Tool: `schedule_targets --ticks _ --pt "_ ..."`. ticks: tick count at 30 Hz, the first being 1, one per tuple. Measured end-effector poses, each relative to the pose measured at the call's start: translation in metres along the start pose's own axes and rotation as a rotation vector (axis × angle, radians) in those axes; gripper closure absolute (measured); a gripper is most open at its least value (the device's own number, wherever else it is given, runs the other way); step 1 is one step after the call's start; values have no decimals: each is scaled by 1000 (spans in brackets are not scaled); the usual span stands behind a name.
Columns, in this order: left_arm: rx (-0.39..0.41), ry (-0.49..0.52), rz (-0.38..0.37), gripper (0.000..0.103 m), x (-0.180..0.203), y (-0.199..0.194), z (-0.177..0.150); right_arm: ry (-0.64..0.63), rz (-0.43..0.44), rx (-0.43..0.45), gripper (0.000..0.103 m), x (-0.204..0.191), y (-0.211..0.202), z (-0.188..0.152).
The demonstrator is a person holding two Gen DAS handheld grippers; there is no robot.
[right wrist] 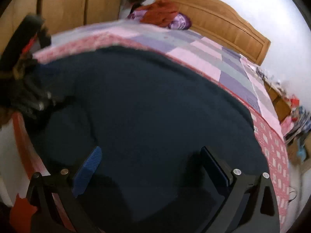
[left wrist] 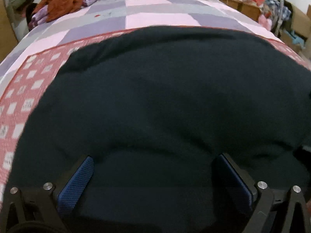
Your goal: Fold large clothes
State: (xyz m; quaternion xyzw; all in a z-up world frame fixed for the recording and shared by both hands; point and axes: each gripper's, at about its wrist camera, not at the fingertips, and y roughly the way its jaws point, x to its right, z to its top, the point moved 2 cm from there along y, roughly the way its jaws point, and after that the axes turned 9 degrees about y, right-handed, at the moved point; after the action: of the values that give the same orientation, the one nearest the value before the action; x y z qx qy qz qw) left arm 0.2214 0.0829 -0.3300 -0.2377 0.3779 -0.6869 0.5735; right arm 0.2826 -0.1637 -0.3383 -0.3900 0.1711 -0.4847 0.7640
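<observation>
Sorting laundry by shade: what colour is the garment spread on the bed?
Very dark navy, nearly black, and plain: garment. The left wrist view shows it best.

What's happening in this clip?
A person holding two grippers is working on a large dark garment spread over a checked bedspread. The left gripper and right gripper both hover over the cloth with jaws open, gripping nothing. No fold is evident yet.

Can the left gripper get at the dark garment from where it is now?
Probably yes. The left gripper is open, right over the dark garment spread on the bed, with nothing between its blue pads and the cloth.
</observation>
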Motion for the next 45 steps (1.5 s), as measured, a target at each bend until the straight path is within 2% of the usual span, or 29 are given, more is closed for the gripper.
schedule_targets --ticks 2,3,6,9,12,16,20,22,24,26,27,31,33,37,38,40,42,45 --pt "12 -34 10 0 -22 6 -10 105 -49 -24 0 40 4 -22" --pt "9 -51 28 0 -35 6 -16 161 -118 -25 0 71 0 -36" --pt "-19 -83 82 0 -71 4 -31 262 -225 -28 0 137 -18 -72" --pt "-45 -151 76 0 -99 5 -46 429 -292 -121 0 196 -31 -105" --pt "-84 -157 123 0 -112 7 -56 416 -362 -145 0 207 -35 -112" --pt "-125 -240 141 0 -134 5 -73 475 -346 -171 0 212 -38 -119" --pt "-153 -229 158 0 -134 1 -74 527 -334 -187 0 218 -39 -126" --pt "-166 -228 185 0 -133 -3 -71 542 -355 -197 0 218 -40 -126" --pt "-158 -216 215 0 -126 -18 -69 504 -409 -197 0 213 -46 -119" --pt "-116 -198 190 0 -115 -31 -61 462 -453 -171 0 202 -57 -105" --pt "-92 -182 170 0 -105 -38 -55 452 -443 -150 0 194 -63 -99" --pt "-21 -94 64 0 -50 -44 -19 393 -305 -69 0 144 -64 -57" --pt "-16 -94 -18 0 -24 -28 7 374 -228 -57 0 115 -46 -31" --pt "-21 -136 -128 0 3 21 68 403 -59 -46 0 73 6 36" --pt "-24 -138 -130 3 5 33 83 394 -47 -46 0 66 21 54" --pt "-34 -163 -63 6 -1 54 103 376 -65 -51 3 60 50 86" --pt "-56 -204 -79 2 -17 82 116 377 -43 -84 3 66 75 100" --pt "-82 -150 -18 0 -39 106 120 355 -73 -168 2 92 115 102"
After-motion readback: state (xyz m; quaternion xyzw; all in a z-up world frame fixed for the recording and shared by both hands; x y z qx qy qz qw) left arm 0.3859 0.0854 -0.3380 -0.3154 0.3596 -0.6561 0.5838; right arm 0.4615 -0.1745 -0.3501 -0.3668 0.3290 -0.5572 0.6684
